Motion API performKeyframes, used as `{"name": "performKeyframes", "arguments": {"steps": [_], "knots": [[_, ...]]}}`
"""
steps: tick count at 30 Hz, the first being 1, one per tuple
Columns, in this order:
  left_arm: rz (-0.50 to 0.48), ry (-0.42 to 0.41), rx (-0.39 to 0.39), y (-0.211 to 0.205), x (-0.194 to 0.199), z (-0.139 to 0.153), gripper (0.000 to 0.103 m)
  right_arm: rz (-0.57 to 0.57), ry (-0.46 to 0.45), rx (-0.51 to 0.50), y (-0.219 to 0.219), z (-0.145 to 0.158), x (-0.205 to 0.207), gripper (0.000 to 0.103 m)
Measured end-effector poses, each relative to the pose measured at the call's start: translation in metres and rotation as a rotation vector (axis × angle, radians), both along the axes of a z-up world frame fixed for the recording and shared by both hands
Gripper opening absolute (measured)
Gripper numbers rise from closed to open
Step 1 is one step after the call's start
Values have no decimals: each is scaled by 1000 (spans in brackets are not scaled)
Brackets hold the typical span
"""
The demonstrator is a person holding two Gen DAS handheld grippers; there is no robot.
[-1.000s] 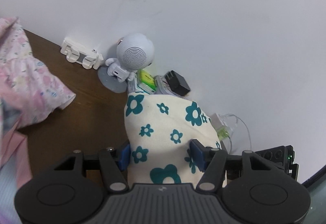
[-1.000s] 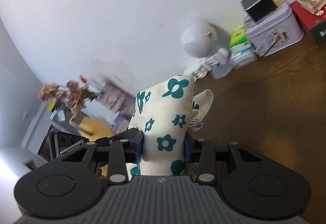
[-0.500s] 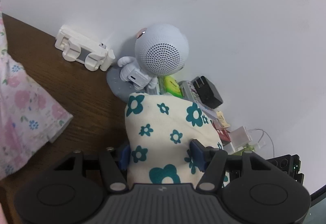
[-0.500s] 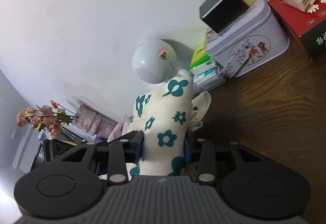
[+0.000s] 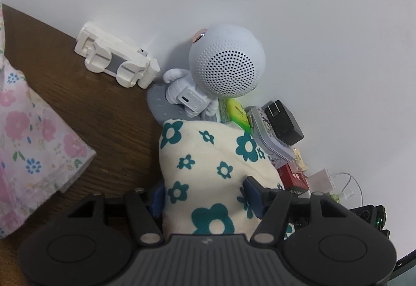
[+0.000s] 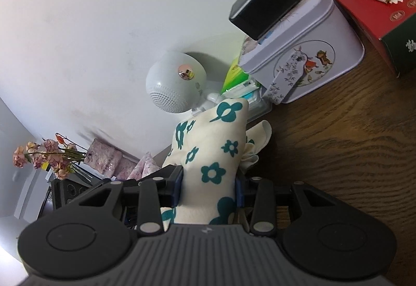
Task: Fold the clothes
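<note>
Between my left tongs (image 5: 205, 197) I have a bunched fold of the cream cloth with teal flowers (image 5: 208, 156) clamped, and my right tongs (image 6: 209, 185) are clamped on another bunch of the same cloth, which rises from both pairs toward the white wall. Beyond the cloth, at the back of the brown wooden bench (image 5: 85, 109), I see a round-headed astronaut speaker (image 5: 223, 72) beside a white phone holder (image 5: 114, 64) and a pale tin (image 6: 306, 51) with a black box (image 6: 262, 5) on top. At the left of the left wrist view, a pink floral garment (image 5: 28, 140) lies on the bench, apart from the cloth.
</note>
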State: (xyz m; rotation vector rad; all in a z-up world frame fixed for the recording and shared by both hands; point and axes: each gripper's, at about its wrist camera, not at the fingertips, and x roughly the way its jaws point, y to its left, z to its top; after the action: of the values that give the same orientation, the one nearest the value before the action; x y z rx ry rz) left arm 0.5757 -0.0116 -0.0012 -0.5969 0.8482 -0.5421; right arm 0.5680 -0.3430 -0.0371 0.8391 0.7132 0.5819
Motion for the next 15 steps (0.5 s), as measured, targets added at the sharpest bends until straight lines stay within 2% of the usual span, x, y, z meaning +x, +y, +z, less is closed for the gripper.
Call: {"name": "performKeyframes", "arguments": {"steps": [3,6,9,11,13,15], "knots": [[-1,0,4,0,1,1,63,-6,-14,-9,0,0,-1,40],[8,-22,24,0,-3,5,70,-12,-30,-26,1,3,-3,48],[20,-46,48,0,-8,10,88,-17,-58,-28,1,8,-6,68],[27,-63,63,0,-12,13,94,-32,-86,-30,-1,13,-12,95],[38,-90,62,1,-17,17,99,-51,-108,-39,-4,18,-18,103],[53,-124,56,4,-23,20,103,-69,-125,-46,-7,21,-24,103]]}}
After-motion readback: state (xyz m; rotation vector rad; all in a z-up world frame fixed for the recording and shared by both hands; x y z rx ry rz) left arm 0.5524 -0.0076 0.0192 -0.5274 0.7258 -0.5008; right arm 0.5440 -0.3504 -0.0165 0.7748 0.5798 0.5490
